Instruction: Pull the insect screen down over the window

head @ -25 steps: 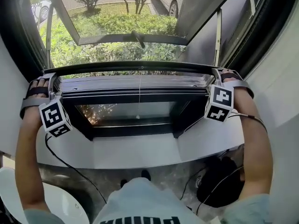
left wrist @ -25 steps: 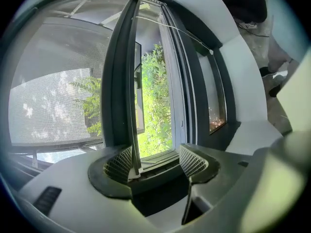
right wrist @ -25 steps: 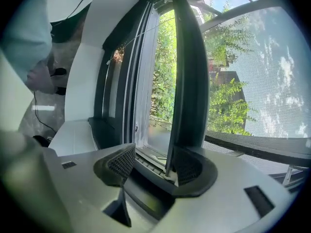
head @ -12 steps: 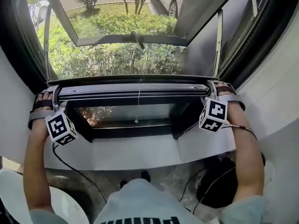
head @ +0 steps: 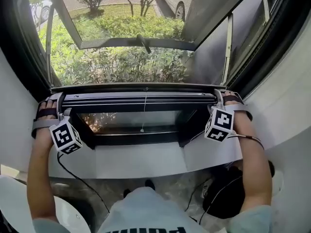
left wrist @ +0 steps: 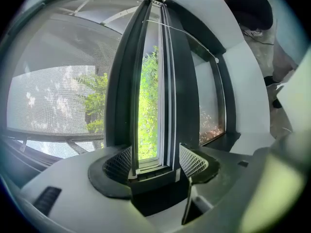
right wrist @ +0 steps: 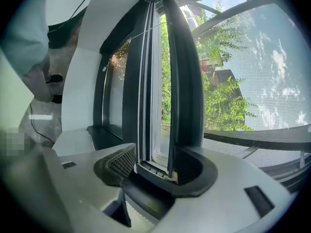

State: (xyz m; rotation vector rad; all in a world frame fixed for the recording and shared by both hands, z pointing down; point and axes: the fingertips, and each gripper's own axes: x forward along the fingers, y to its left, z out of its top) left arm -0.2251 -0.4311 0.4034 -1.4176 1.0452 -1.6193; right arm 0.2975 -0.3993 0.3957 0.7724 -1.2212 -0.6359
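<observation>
Left hand-held gripper [left wrist: 155, 160]: jaws wide, ribbed pads clamped on the left end of the bottom rail [head: 141, 100]. Right hand-held gripper [right wrist: 153, 163]: clamped likewise on the rail's right end. Rail: dark, slim, straight metal profile spanning the window [head: 17, 38]. Insect screen [head: 121, 62]: fine grey weave, stretched over the opening beyond the rail. Thin white pull cord [head: 144, 111] hangs at mid-rail. Nearer: dark-framed lower pane [head: 131, 119], smooth white sill [head: 141, 159]

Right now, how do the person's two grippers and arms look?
The left gripper and right gripper are light grey, with dark mesh-patterned jaws. Each carries a white cube with black square markers. Dark straps hold them on. A black cable hangs from the left one. The sleeves are short and pale blue-green.
</observation>
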